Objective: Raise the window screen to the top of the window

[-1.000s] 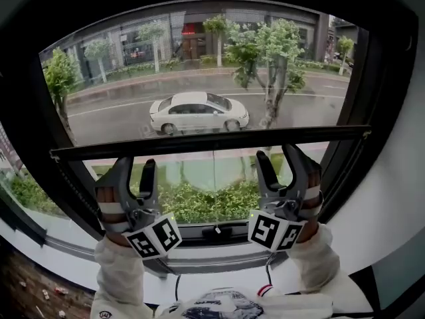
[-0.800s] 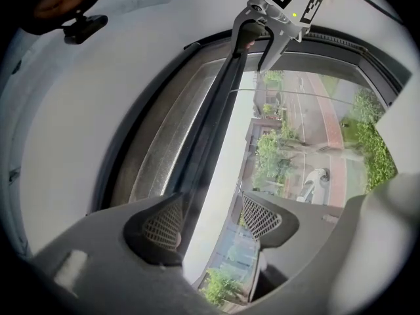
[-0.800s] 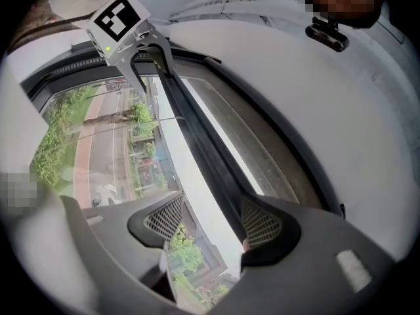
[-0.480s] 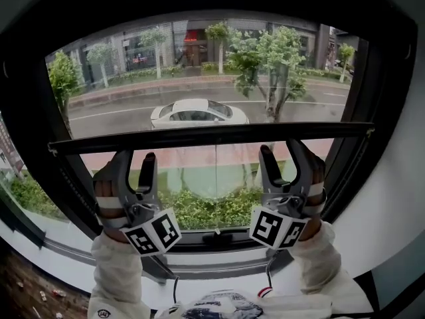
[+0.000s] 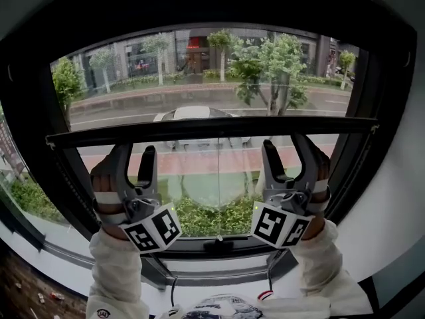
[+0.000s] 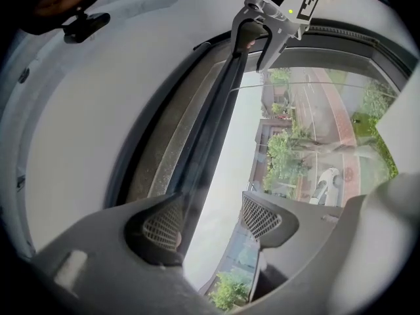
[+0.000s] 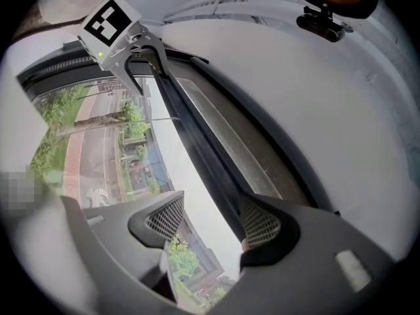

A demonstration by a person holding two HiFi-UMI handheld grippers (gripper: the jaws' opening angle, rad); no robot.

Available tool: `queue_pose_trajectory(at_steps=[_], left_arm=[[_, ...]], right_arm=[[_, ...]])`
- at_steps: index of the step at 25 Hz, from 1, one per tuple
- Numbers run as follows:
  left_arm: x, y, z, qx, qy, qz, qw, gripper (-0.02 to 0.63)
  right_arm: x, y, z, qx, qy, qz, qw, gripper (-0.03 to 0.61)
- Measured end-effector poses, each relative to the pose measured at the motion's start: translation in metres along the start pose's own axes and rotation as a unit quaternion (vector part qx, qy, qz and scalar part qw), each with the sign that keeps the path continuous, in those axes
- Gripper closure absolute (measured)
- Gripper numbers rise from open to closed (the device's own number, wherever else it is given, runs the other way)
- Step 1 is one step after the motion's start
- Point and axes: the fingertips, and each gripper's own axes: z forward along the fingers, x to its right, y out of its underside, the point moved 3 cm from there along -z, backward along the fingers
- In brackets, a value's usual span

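The window screen [image 5: 199, 72], a sheer grey mesh, covers the upper part of the black window frame [image 5: 26, 118]. Its slim black bottom bar [image 5: 212, 130] lies level, roughly halfway up the glass. The left tool [image 5: 135, 153] points up at the bar left of the middle with its jaws apart. In the left gripper view the bar runs between the jaws close by one pad, while the other pad stands clear, so nothing is pinched. The right tool [image 5: 285, 148] does the same right of the middle, also spread and unclamped. The bar looks light and stiff but long and smooth, and the mesh looks soft and easily creased. The bar is therefore the place to take hold, never the mesh. Pushing evenly from beneath at both points should keep the bar level, since a skewed bar would probably bind at the sides or slide off a pad.
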Motion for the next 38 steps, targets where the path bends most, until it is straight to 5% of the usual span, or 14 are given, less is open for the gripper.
queue_pose_trajectory(at_steps=[22, 38], left_arm=[[-0.008, -0.006, 0.003, 0.017, -0.043, -0.001, 0.9989, 0.330], [-0.058, -0.021, 0.040, 0.021, -0.077, -0.018, 0.9967, 0.330]], right_arm=[[0.006, -0.001, 0.002, 0.017, 0.044, 0.015, 0.999, 0.321], [0.052, -0.024, 0.042, 0.033, 0.062, 0.016, 0.997, 0.327]])
